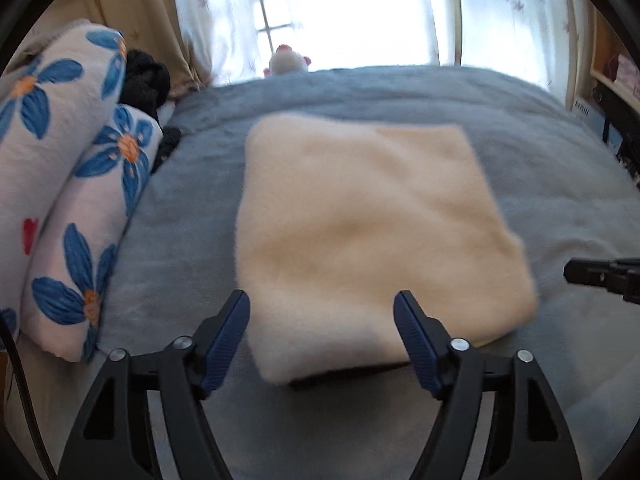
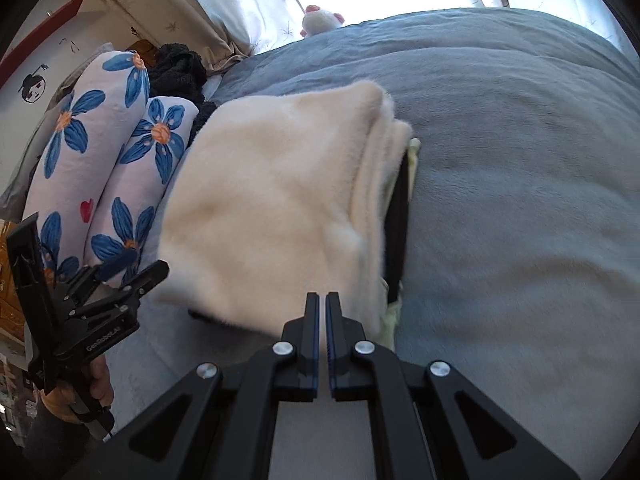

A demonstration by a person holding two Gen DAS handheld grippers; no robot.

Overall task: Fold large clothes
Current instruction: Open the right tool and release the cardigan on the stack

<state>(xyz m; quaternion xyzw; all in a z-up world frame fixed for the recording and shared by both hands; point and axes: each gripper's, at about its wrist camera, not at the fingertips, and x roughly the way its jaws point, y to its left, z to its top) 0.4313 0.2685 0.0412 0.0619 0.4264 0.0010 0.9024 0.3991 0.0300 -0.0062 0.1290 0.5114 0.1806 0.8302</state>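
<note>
Am holding left gripper point(image 1: 322, 306) wide open over near edge of fleece point(image 1: 368, 232), nothing between pads. Right gripper point(image 2: 322, 300) is sitting fully closed, empty, at fleece's near right corner. Fleece is lying folded, square, cream, on grey blanket point(image 1: 560, 168), beside floral pillows point(image 1: 60, 168) at left. Dark layer is showing under right edge.

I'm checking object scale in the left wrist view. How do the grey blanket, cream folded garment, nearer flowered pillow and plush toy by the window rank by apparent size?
1. Grey blanket
2. Cream folded garment
3. Nearer flowered pillow, enlarged by nearness
4. Plush toy, farthest away
</note>
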